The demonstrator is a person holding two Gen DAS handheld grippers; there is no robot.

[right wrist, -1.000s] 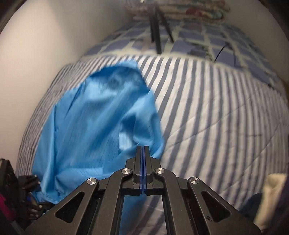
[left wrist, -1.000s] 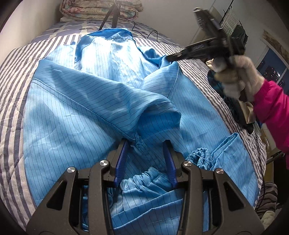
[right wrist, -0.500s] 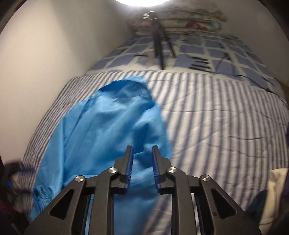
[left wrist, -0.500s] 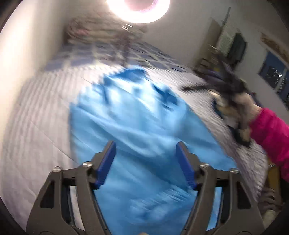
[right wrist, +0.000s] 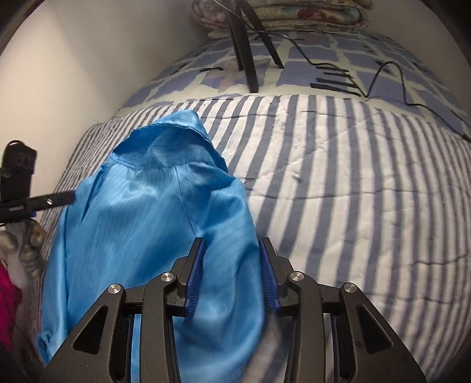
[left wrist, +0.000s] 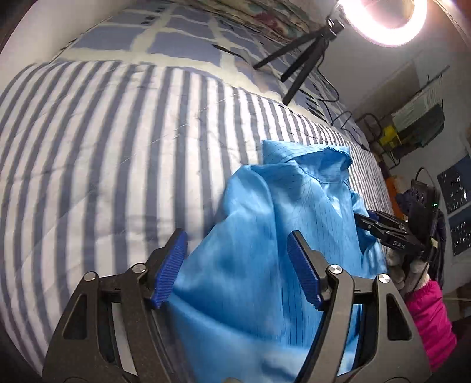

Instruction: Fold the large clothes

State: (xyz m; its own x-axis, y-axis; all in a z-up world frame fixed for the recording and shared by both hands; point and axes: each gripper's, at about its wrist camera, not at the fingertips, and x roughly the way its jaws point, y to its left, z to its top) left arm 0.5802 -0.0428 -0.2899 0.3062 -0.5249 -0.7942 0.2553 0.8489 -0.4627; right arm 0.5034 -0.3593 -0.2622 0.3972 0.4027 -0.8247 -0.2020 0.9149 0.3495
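A blue garment point(left wrist: 282, 241) is seen bunched on the striped quilt point(left wrist: 103, 153), its collar toward twelve o'clock. The left gripper point(left wrist: 238, 268) is held with jaws wide apart over the cloth, nothing pinched. The right gripper point(right wrist: 232, 277) is likewise parted, the fabric's edge lying loosely between its pads. A tripod point(right wrist: 247, 44) stands at twelve o'clock.

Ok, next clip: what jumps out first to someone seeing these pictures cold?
The shiny bright-blue pinstriped garment lies bunched on the blue-and-white striped quilt, collar end toward the headboard. Both hand-held grippers stand open over it: the left hand-held gripper and the right hand-held gripper. A glowing ring light on a black tripod stands at the bed's far end.
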